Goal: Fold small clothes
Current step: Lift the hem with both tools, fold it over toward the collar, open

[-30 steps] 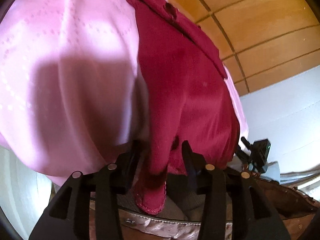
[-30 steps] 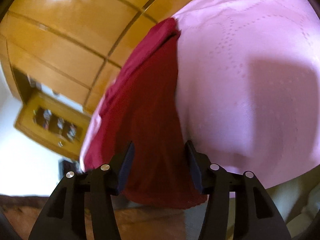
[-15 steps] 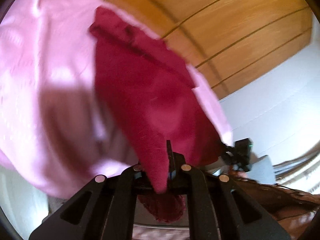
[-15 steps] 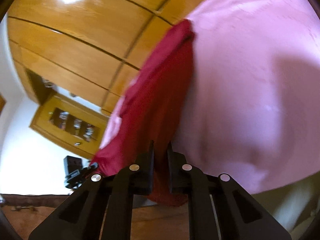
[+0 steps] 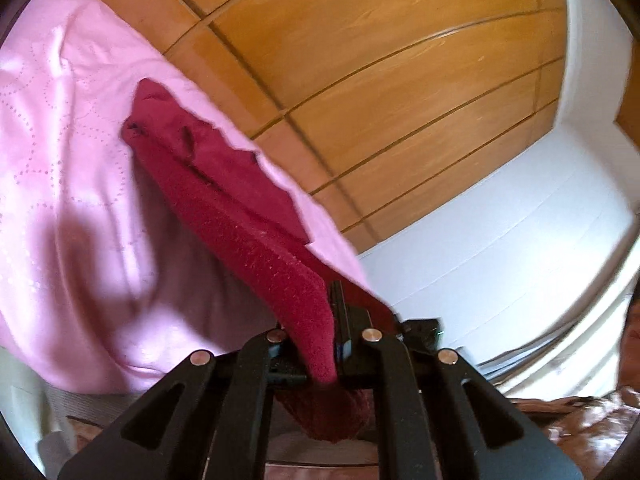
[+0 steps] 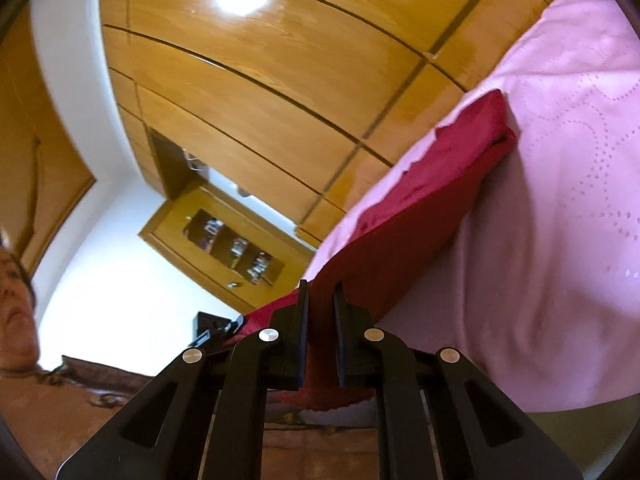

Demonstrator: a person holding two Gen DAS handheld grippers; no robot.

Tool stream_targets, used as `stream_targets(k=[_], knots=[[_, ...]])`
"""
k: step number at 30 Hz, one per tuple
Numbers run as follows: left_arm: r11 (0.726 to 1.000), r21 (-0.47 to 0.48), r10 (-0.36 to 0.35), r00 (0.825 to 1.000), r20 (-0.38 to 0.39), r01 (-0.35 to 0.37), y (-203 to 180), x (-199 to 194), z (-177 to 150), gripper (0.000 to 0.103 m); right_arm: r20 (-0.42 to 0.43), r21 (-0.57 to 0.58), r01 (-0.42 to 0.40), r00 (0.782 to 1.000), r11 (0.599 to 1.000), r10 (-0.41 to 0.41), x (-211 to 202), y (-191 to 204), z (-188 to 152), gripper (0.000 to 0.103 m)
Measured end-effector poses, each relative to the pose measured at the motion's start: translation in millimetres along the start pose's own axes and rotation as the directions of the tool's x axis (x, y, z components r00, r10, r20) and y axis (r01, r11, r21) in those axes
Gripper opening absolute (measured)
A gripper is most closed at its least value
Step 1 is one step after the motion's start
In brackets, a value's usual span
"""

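I count one red garment [image 5: 224, 200], one pink sheet [image 5: 72, 184]. Left gripper [image 5: 330, 320], right gripper [image 6: 320, 320] both clamped on garment. Only right view shows cabinet [image 6: 236, 252] at 9 o'clock.

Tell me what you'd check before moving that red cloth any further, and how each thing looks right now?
1. Left gripper clamped on the red garment: ok.
2. Right gripper clamped on it too: ok.
3. Far end resting on the pink sheet: ok.
4. Garment flat, without bunching: not ok, the far end is rumpled.
5. Near edge held evenly between the grippers: cannot tell.
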State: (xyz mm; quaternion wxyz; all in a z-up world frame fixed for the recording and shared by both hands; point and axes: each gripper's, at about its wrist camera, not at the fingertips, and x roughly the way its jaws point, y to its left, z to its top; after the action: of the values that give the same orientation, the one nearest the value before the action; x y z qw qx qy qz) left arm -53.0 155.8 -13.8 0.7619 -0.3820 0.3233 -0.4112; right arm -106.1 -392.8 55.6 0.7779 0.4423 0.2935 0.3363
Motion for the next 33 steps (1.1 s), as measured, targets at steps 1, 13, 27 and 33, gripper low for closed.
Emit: stream_targets(k=[1, 13, 27, 33], knots=[[1.000, -0.003, -0.030, 1.000, 0.004, 0.030, -2, 0, 0, 0.006, 0.006, -0.006, -0.019, 1.000, 1.000, 0.019, -3, 2, -1, 0.010], [0.997, -0.073, 0.000, 1.000, 0.025, 0.001, 20, 3, 30, 0.008, 0.078, 0.084, -0.024, 0.997, 0.996, 0.017, -1, -15, 28, 0.010], [0.971, -0.148, 0.191, 0.982, 0.010, -0.188, 99, 80, 126, 0.011, 0.031, 0.280, 0.171, 0.982, 0.944, -0.187, 93, -100, 125, 0.010], [0.931, -0.111, 0.346, 0.937, -0.047, -0.349, 130, 124, 153, 0.035, -0.020, 0.281, 0.311, 0.948, 0.908, -0.319, 129, -138, 144, 0.019]])
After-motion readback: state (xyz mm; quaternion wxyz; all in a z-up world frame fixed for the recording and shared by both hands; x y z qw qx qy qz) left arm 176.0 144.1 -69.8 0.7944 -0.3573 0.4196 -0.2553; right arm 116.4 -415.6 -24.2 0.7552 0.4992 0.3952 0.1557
